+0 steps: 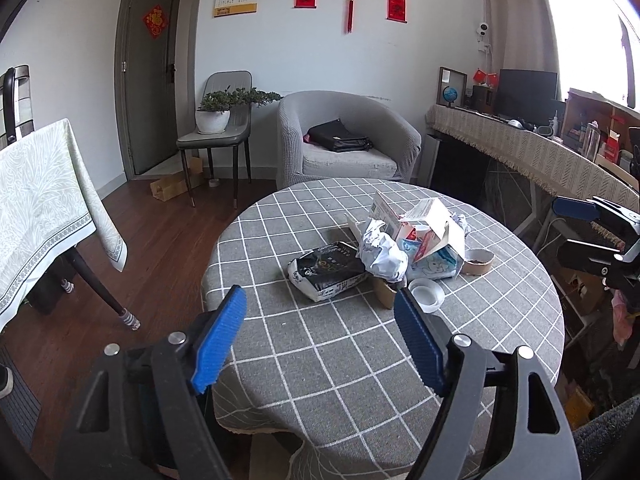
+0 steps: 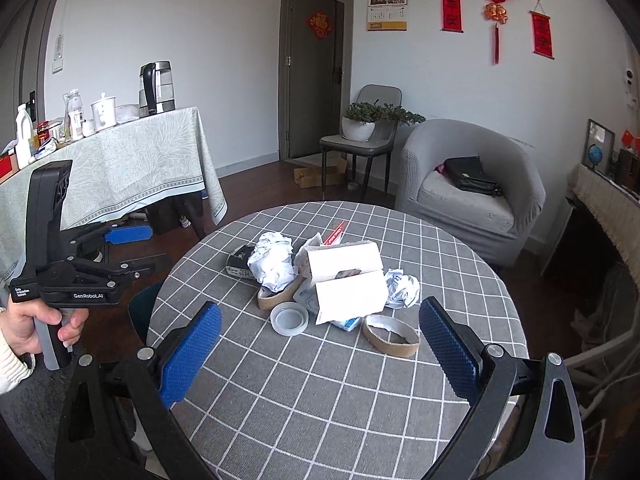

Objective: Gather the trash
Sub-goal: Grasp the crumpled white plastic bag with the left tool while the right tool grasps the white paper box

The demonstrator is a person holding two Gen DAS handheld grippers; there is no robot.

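Grey checked table (image 2: 320, 400) under both your grippers, left gripper (image 1: 320, 332) and right gripper (image 2: 320, 344) spread wide — nothing held, trash pile (image 2: 320, 280) just ahead.

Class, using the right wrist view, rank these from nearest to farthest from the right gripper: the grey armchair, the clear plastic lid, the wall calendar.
1. Clear plastic lid, on the table just ahead of the right gripper.
2. Grey armchair, beyond the table, to the right.
3. Wall calendar, high on the back wall.
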